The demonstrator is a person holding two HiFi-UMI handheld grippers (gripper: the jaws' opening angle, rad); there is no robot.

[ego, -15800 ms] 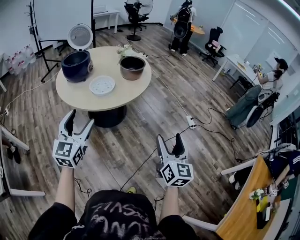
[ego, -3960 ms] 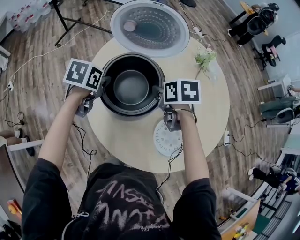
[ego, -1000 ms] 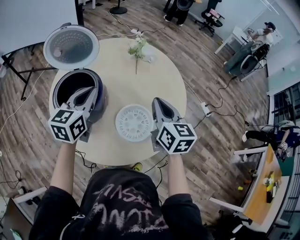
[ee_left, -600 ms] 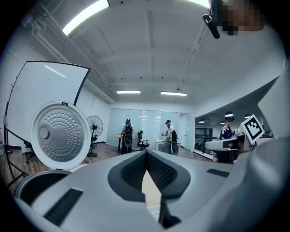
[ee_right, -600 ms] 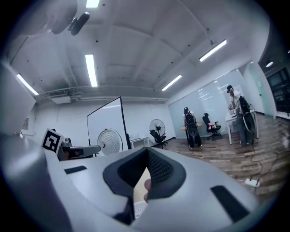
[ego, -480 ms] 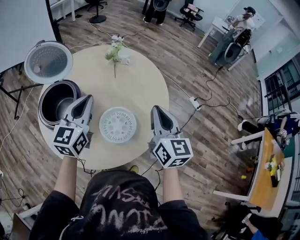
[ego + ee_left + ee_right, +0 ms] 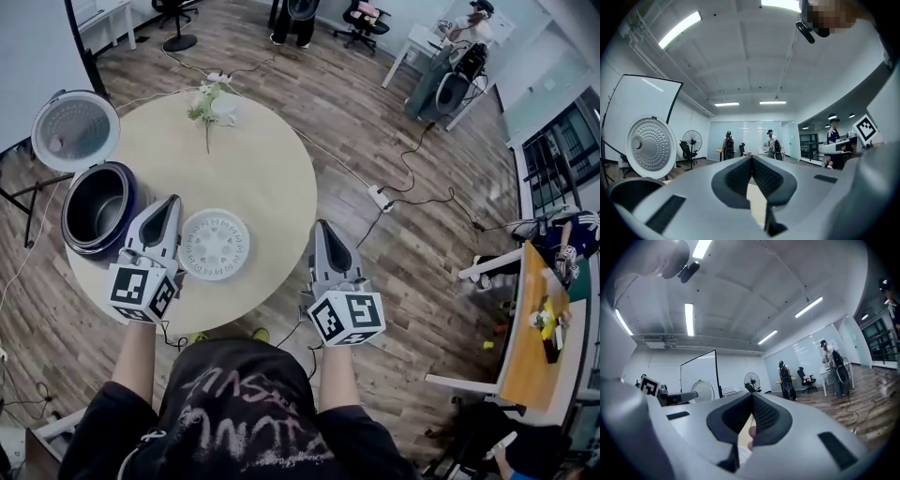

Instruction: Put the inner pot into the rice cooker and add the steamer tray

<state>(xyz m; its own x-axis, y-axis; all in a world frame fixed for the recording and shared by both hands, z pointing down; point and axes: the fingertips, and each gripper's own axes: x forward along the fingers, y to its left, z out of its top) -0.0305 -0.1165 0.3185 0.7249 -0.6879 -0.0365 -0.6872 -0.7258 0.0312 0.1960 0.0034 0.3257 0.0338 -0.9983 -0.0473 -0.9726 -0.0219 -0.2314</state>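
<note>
Since inner pot (image 7: 94, 208) already sat in rice cooker (image 7: 131, 199) at tabletop (image 7: 262, 159) 9 o'clock, steamer tray (image 7: 214, 244) lay near 6, between left tool (image 7: 171, 204) and right tool (image 7: 322, 230), both closed, empty. Judged: open both, pinch opposite rims, keep tray level.

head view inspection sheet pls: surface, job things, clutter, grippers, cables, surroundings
surface: round table, mostly bare
job's things: pot sits in the cooker, lid open; tray lies on the table beside it
clutter: flowers at the far edge
grippers: left gripper shut, empty, between cooker and tray; right gripper shut, empty, at the table's right edge
cables: cable runs across the floor to a power strip
surroundings: wood floor, chairs, desk at right
</note>
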